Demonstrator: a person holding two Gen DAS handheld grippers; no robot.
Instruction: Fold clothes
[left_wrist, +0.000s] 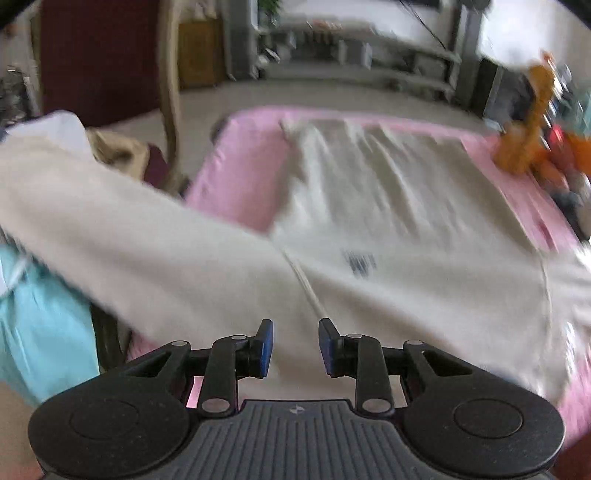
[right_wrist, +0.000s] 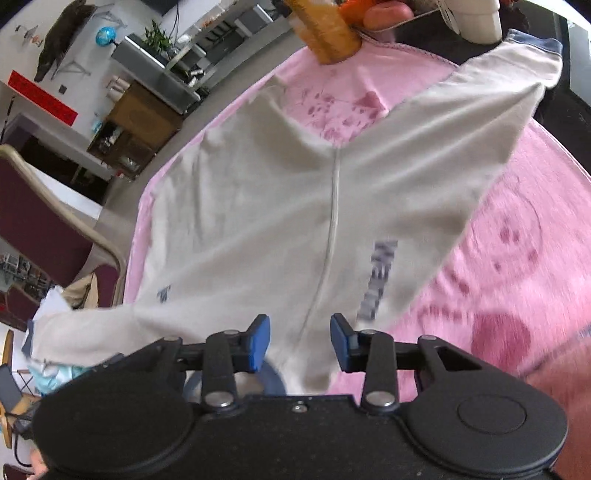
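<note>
And here we are over the pink sheet (right_wrist: 517, 206), with the cream sweatshirt (left_wrist: 388, 206) spread flat across it, back panel running away from us. In the left wrist view the left hand-held gripper (left_wrist: 295, 345) sits low over the near part of the garment, its blue pads (left_wrist: 266, 345) standing apart with cloth showing in the gap; nothing is pinched there. One sleeve (left_wrist: 129, 229) stretches off to the left, well past the pink edge, reaching over a turquoise cloth (left_wrist: 40, 325) and toward a maroon chair (left_wrist: 96, 59).

Switch to the right wrist view: the right hand-held gripper (right_wrist: 299, 343) also has its pads parted, a raised seam (right_wrist: 332, 221) of the sweatshirt running straight down between them. Whether the pads touch the fabric I cannot tell. The other sleeve (right_wrist: 491, 122) angles up to the right, its dark blue cuff (right_wrist: 535, 40) hanging at the far edge of the pink sheet.

Room to move? Plenty of bare pink on the right, printed with darker pink marks. The far corner is crowded, though: an orange plush toy (right_wrist: 325, 33) sits just beyond the sweatshirt's far hem, with more orange and red soft things beside it. The left edge of the sheet drops off to grey floor (left_wrist: 207, 99), and the garment's left side lies close along that edge.
</note>
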